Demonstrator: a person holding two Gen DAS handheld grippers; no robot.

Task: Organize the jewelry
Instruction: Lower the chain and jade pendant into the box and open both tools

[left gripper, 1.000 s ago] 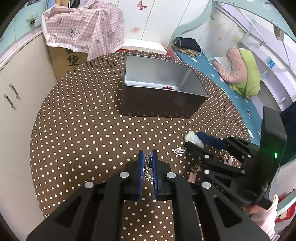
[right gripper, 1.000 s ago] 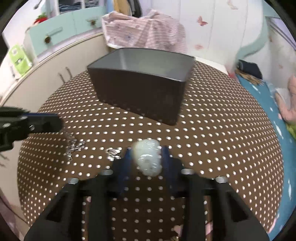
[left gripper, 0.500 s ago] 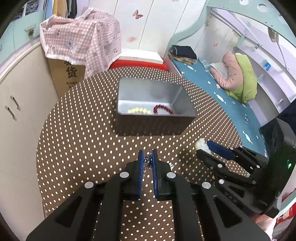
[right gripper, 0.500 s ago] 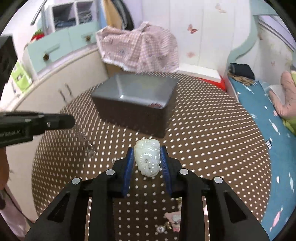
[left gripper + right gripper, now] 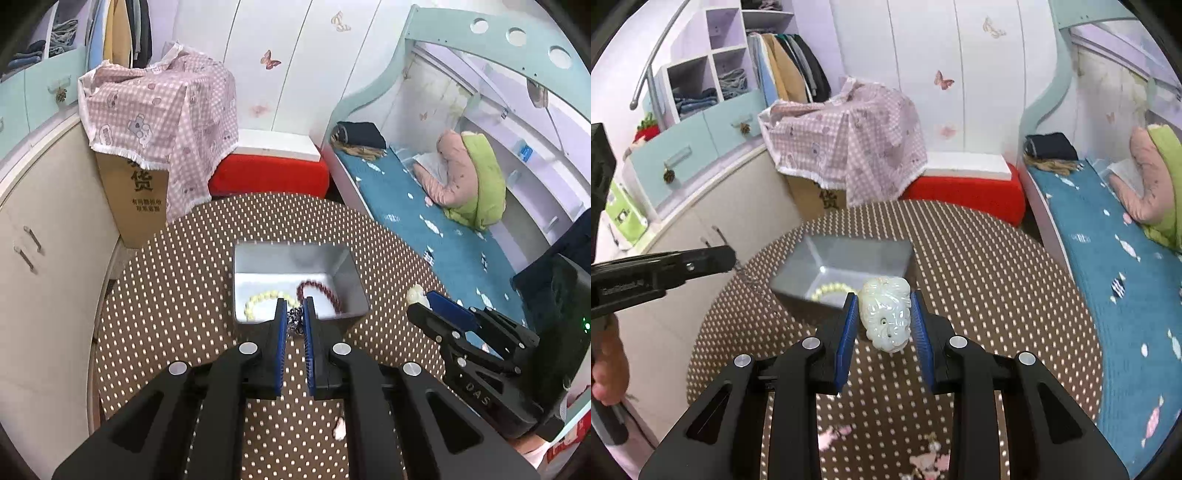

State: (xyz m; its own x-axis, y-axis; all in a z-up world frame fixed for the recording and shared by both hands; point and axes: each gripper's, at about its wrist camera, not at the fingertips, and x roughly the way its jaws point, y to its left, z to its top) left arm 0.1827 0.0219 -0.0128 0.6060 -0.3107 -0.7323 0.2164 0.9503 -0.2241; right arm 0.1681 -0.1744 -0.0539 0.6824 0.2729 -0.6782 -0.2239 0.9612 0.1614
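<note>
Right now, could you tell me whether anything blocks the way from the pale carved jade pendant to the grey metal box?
Nothing visible does. The pale carved jade pendant, gripped in the right gripper, hangs above the dotted tablecloth, and the open grey metal box lies just beyond it, uncovered.

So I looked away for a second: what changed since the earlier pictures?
Both grippers rose off the table toward the metal box. The left gripper lifted the silver chain; the right gripper lifted the white carved pendant. Grips and box are unchanged.
</note>
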